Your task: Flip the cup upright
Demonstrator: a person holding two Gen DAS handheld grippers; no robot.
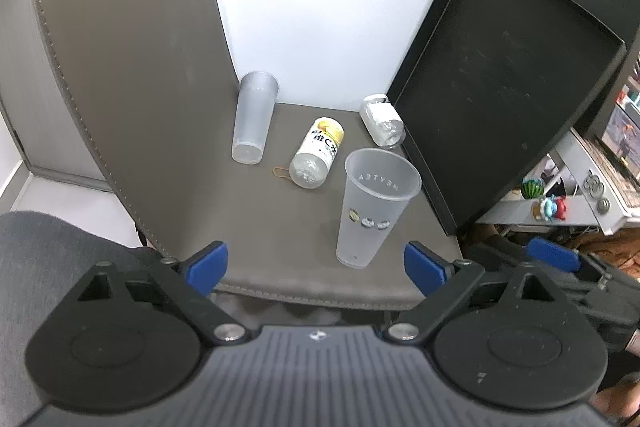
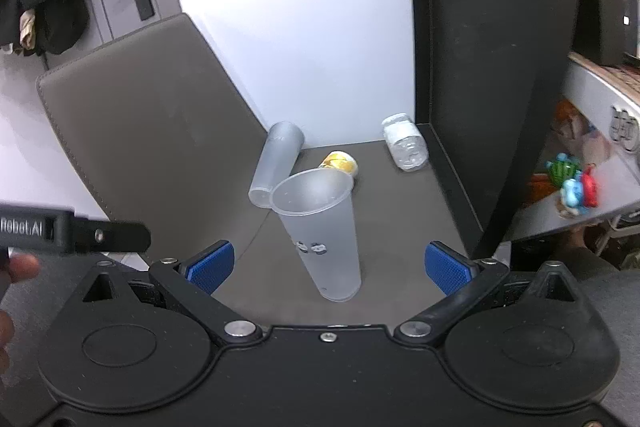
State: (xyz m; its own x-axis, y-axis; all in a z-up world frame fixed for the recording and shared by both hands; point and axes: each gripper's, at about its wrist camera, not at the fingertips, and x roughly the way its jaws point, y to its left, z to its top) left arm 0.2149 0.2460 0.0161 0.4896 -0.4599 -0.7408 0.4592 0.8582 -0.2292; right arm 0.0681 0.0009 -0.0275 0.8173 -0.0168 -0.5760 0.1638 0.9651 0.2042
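Note:
A frosted plastic cup point(image 1: 370, 211) with small printed emblems stands upright, mouth up, near the front of a grey chair seat point(image 1: 280, 227); it also shows in the right wrist view point(image 2: 324, 239). A second frosted cup point(image 1: 254, 117) leans against the chair back; it also shows in the right wrist view point(image 2: 276, 165). My left gripper point(image 1: 316, 265) is open and empty, just in front of the seat edge. My right gripper point(image 2: 330, 267) is open, its blue pads point(image 2: 210, 265) either side of the upright cup without touching it.
A yellow-labelled bottle point(image 1: 318, 153) and a clear white-labelled bottle point(image 1: 382, 121) lie on the seat. A rubber band point(image 1: 280, 171) lies by the yellow bottle. A black tray point(image 1: 508, 79) leans at the seat's right. The chair back point(image 1: 120, 67) rises on the left.

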